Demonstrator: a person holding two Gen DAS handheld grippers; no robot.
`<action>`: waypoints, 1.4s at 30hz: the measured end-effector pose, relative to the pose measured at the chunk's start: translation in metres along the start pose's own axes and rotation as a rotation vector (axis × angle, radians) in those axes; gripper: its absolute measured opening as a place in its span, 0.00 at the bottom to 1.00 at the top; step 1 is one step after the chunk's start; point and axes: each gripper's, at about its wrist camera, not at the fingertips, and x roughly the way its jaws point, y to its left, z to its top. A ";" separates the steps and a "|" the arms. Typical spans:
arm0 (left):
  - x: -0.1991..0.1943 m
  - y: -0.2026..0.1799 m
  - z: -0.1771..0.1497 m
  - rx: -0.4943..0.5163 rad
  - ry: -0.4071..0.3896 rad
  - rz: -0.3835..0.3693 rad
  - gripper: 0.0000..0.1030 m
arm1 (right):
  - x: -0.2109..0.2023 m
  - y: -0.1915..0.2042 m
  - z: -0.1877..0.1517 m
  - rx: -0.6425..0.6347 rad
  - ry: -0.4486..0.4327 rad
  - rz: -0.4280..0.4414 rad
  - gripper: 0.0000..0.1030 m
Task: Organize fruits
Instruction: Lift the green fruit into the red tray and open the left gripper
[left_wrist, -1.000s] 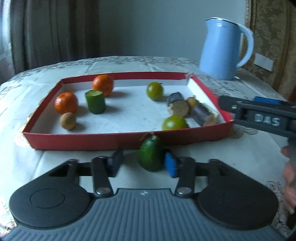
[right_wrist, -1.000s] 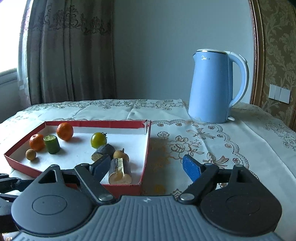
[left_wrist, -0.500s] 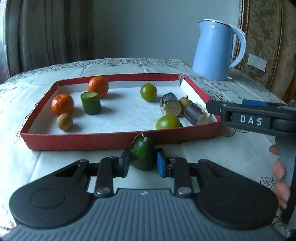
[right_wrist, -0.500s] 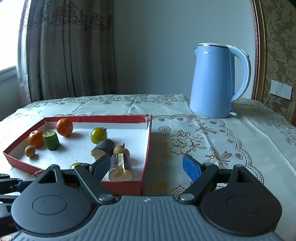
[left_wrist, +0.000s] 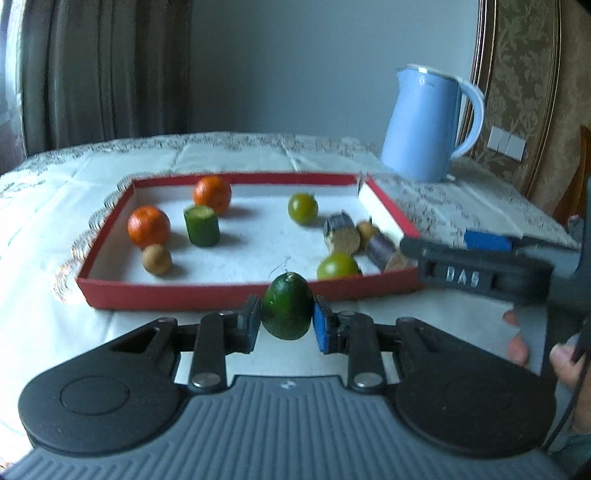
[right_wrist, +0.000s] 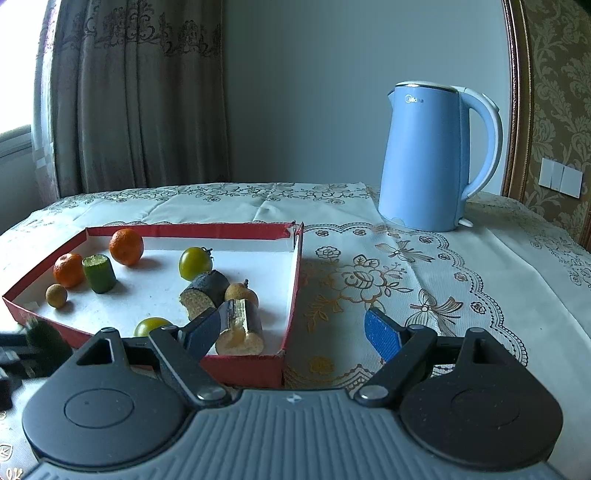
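My left gripper (left_wrist: 286, 323) is shut on a dark green fruit (left_wrist: 287, 305) and holds it just before the near wall of the red tray (left_wrist: 207, 293). The tray holds two oranges (left_wrist: 148, 226), a green cucumber piece (left_wrist: 201, 225), a small brown fruit (left_wrist: 156, 259), two green tomatoes (left_wrist: 302, 208) and sugarcane pieces (left_wrist: 341, 232). My right gripper (right_wrist: 291, 330) is open and empty over the tray's near right corner (right_wrist: 282, 363), beside a sugarcane piece (right_wrist: 240, 328). The held fruit shows blurred at the left edge of the right wrist view (right_wrist: 44, 338).
A light blue kettle (right_wrist: 428, 158) stands at the back right on the embroidered tablecloth (right_wrist: 406, 280). The right gripper's body (left_wrist: 487, 275) reaches in from the right in the left wrist view. Curtains hang behind the table.
My left gripper closed on the dark green fruit and lifted it off the cloth. The right gripper rose slightly and stayed open.
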 end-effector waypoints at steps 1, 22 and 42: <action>-0.002 0.001 0.003 0.000 -0.010 0.004 0.26 | 0.000 0.001 0.000 -0.002 0.001 0.001 0.83; 0.060 0.040 0.046 -0.030 -0.012 0.123 0.26 | 0.006 0.004 -0.003 -0.027 0.029 -0.006 0.83; 0.093 0.056 0.036 -0.056 0.053 0.120 0.28 | 0.009 0.005 -0.003 -0.033 0.035 -0.005 0.83</action>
